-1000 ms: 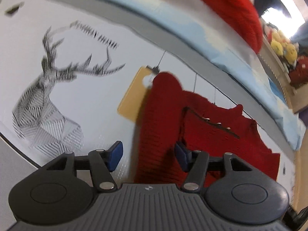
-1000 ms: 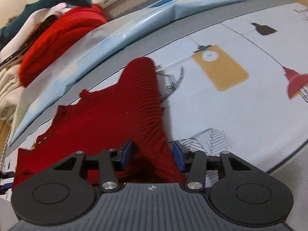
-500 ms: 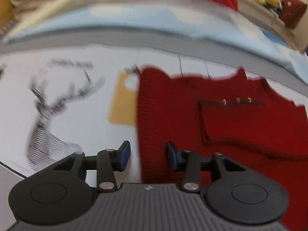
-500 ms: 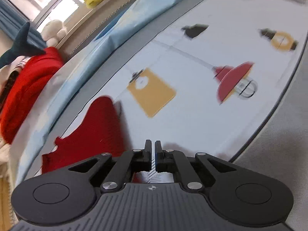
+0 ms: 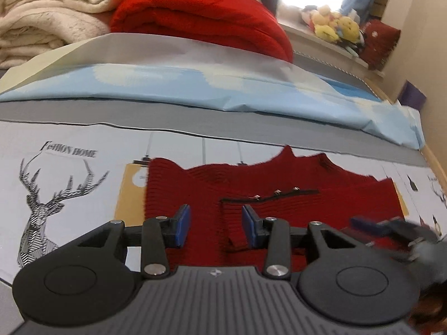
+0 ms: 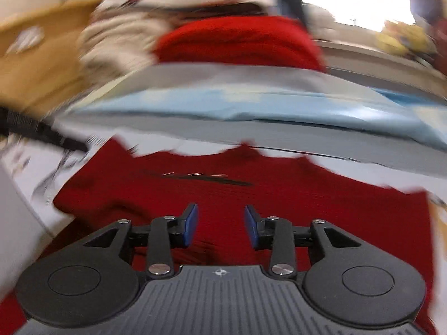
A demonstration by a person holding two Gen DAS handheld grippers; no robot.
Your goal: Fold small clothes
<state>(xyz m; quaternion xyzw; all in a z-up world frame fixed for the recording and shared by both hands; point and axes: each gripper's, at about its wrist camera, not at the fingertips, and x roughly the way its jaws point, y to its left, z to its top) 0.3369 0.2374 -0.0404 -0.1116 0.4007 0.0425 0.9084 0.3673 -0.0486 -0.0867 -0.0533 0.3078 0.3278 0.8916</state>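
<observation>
Both tongs (image 5: 215, 224) (image 6: 220, 224) agape, right opening

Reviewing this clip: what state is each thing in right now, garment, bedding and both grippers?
Red knit sweater: spread flat on the printed sheet, left sleeve folded in over the body.
Left gripper: open, nothing between the pads, above the sweater.
Right gripper: jaws opening, empty, over the sweater's lower part.
Red blanket: folded, stacked behind.
Cream blanket: folded, beside the red one.
Light blue cover: lying along the bed, slightly wrinkled.
</observation>
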